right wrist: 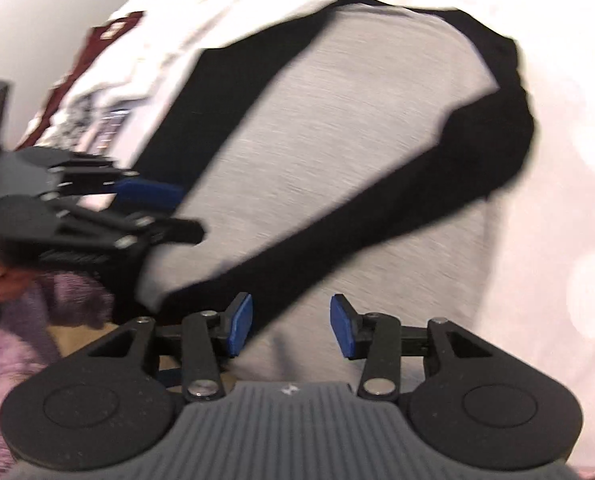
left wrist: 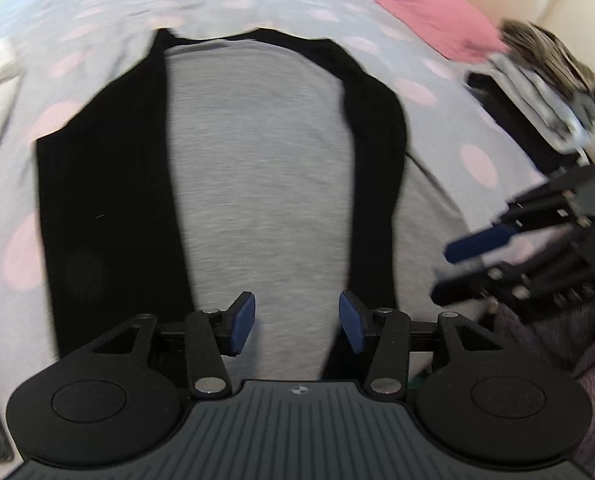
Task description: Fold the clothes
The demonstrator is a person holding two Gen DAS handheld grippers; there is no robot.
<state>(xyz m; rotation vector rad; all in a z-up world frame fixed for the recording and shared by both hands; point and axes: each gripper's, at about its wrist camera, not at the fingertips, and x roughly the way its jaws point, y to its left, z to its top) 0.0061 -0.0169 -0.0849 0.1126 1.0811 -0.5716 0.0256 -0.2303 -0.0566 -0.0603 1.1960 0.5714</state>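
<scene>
Two black grippers with blue pads, and a fuzzy purple sleeve

The left gripper (left wrist: 296,322) had black arms, silver screws, two round black discs and a grey ribbed base with a small round mark. Its fingertips (left wrist: 244,322) wore blue pads. The right gripper (right wrist: 291,326) looked the same, with blue pads on its fingertips (right wrist: 241,324) and a white mark on its ribbed base. Beside the grippers the person wore a fluffy purple sleeve (right wrist: 1,360).
</scene>
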